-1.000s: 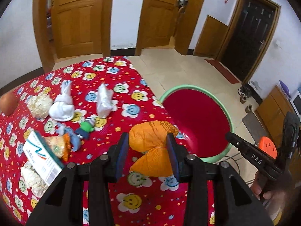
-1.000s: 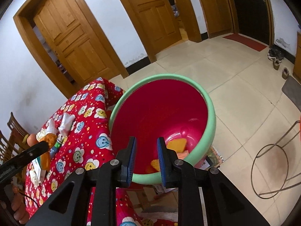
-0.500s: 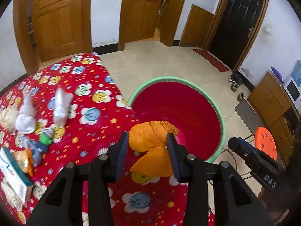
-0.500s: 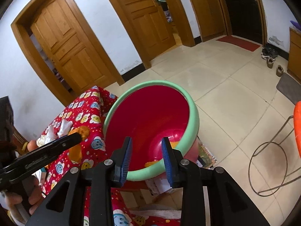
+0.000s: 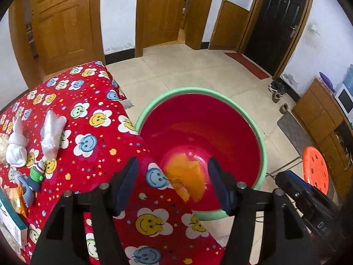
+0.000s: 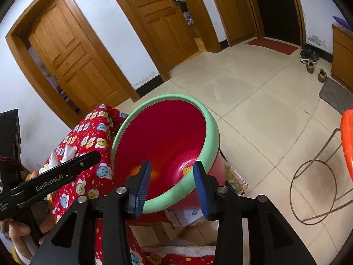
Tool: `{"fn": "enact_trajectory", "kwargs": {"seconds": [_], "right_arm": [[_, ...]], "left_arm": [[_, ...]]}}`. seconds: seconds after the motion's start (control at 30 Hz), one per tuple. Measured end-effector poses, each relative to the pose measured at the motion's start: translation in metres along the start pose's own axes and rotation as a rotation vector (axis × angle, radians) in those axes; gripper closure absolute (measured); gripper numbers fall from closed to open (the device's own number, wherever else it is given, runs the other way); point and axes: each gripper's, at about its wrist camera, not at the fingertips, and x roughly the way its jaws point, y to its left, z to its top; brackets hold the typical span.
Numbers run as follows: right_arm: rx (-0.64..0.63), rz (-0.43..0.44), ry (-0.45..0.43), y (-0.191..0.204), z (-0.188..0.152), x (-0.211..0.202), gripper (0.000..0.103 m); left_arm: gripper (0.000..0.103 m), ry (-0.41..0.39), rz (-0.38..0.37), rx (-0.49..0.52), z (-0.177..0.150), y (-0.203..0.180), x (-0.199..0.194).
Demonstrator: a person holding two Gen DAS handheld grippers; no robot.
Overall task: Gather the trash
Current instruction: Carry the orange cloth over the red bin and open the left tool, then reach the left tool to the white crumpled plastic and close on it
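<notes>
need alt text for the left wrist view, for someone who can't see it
The left tool hangs open above a red bin with a green rim, and a crumpled orange wrapper is blurred inside the bin, clear of both fingers. To the left, a red smiley-print tablecloth holds white wrappers and other scraps.

"GenRobot.AI" is printed in white along the black finger of the left gripper point(image 6: 57, 177), seen from the right wrist. Below it, on the same black body near the hand, sit two smaller white lines, too tiny and cut off to make out. From the left wrist, the right gripper point(image 5: 310, 203) carries pale letters on its dark side that look like "DA", the rest lost in shadow. The box point(image 5: 11, 222) at the left edge shows only a red-and-blue mark, no legible word.
</notes>
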Motion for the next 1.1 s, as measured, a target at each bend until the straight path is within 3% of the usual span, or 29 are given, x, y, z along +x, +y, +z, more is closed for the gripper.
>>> {"fn": "enact_trajectory", "kwargs": {"seconds": [0.47, 0.97, 1.1], "right_arm": [[-0.016, 0.030, 0.002, 0.016, -0.004, -0.002, 0.056], [-0.084, 0.109, 0.011, 0.051, -0.015, -0.013, 0.055], [-0.107, 0.128, 0.013, 0.062, -0.019, -0.018, 0.046]], "left_arm": [[0.030, -0.004, 0.051, -0.069, -0.016, 0.028, -0.027], [0.027, -0.048, 0.176, -0.167, -0.037, 0.087, -0.082], [0.027, -0.054, 0.220, -0.194, -0.046, 0.106, -0.097]]}}
